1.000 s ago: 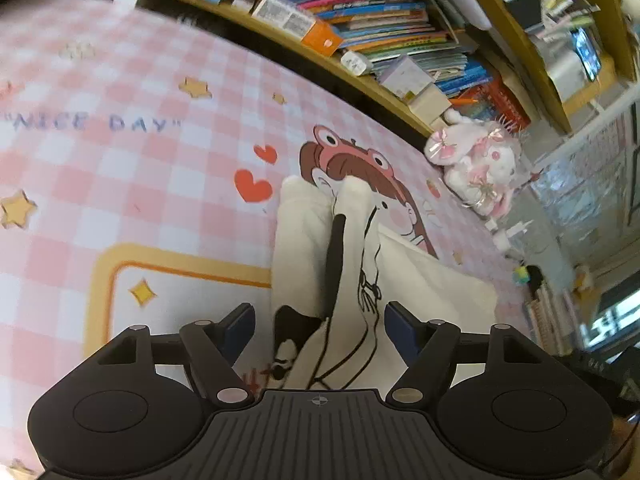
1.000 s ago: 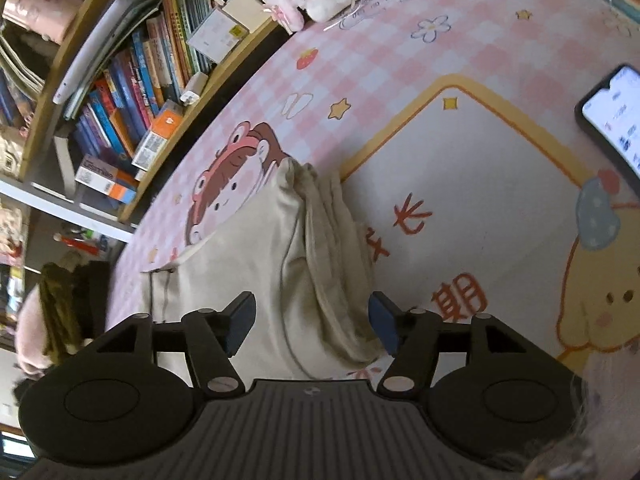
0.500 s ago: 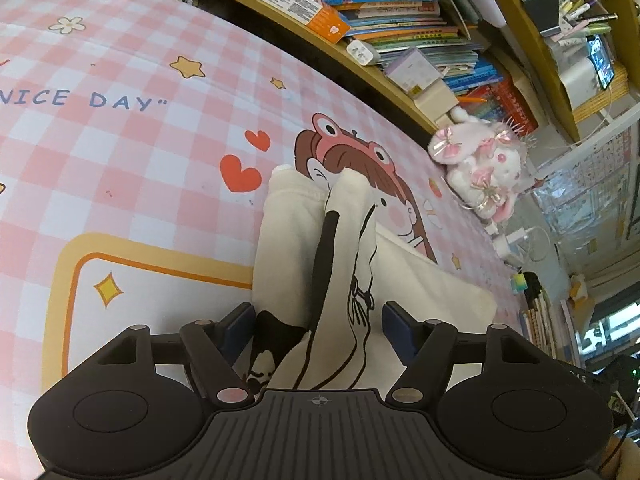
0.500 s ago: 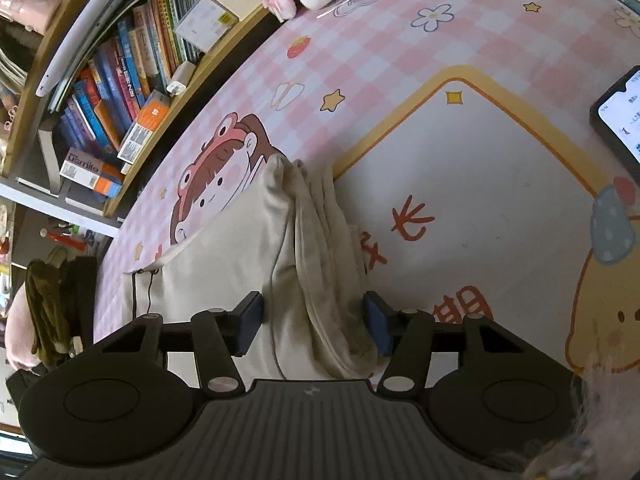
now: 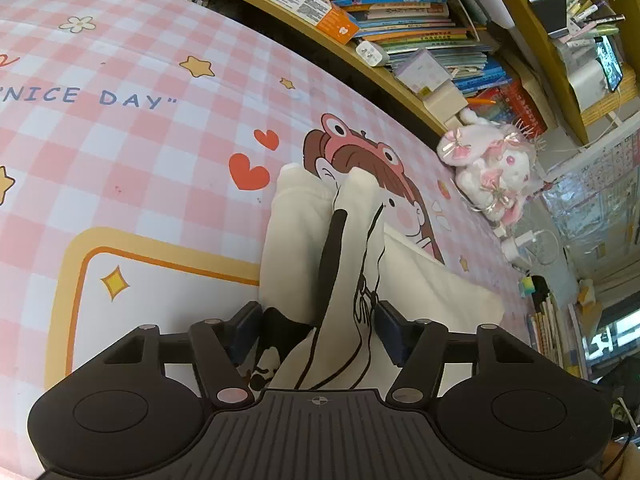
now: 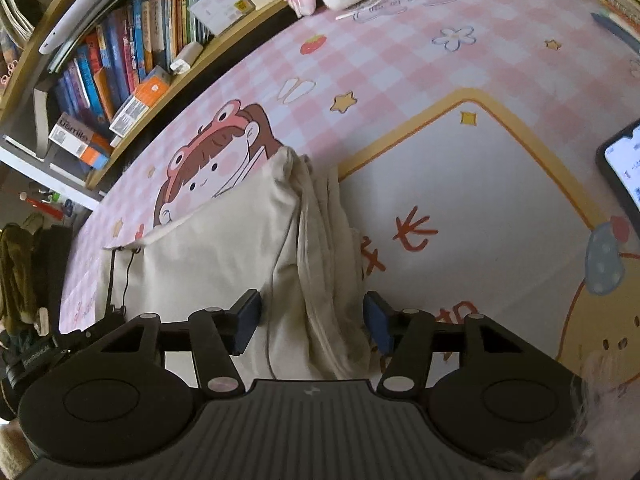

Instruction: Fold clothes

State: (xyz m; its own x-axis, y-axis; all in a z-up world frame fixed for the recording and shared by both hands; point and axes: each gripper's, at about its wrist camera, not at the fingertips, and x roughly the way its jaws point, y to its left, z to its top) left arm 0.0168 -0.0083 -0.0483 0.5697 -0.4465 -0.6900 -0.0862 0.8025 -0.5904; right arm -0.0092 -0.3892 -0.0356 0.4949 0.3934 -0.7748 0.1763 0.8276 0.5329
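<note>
A cream garment with black printed lines lies folded into a thick bundle on the pink checked mat. In the left wrist view my left gripper straddles the near end of the bundle; its jaws are closing and the cloth fills the gap, touching both pads. The right wrist view shows the garment from its other side, with stacked fold edges running away from me. My right gripper holds those bunched layers between its pads.
A low wooden bookshelf packed with books lines the mat's far edge. A white and pink plush toy sits by it. A lit phone lies on the mat at the right.
The left jaws have narrowed onto the bundle, and the right jaws have drawn in a little. Both hands have stayed almost in place; the right wrist has rolled slightly.
</note>
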